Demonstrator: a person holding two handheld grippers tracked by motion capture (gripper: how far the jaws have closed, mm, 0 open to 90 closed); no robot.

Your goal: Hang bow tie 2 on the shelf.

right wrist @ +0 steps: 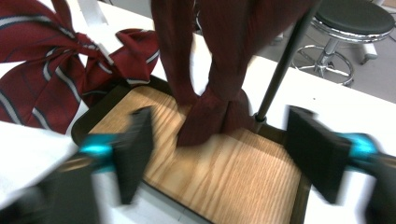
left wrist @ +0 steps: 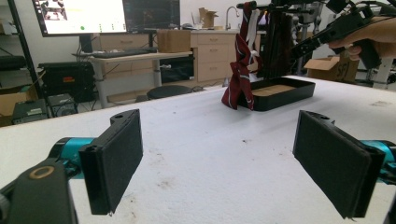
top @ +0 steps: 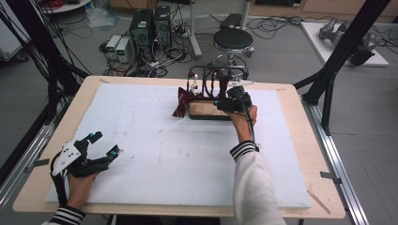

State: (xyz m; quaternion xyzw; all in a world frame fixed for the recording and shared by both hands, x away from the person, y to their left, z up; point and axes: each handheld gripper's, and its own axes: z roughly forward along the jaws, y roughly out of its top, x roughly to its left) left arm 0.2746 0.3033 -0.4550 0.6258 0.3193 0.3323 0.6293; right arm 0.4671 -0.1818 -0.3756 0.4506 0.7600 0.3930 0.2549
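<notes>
A matt dark-red cloth tie (right wrist: 219, 88) hangs onto the tray's (right wrist: 116, 100) smooth wood-grain floor, beside a striped cloth bow (right wrist: 42, 70).

White sleeve (top: 253, 187), striped cuffs (top: 243, 149), black grippers, teal-jointed padded jaws

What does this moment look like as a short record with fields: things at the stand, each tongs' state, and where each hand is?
stand: black rack rising from a wood-floored tray at the far middle of the table
plain tie: dark red tie hangs from the rack, its end resting on the tray floor
striped tie: red striped bow tie hangs over the tray's edge onto the white board
right tongs: right tongs open over the tray, nothing between the pads
left tongs: left tongs open, near the board's near left corner, holding nothing
</notes>
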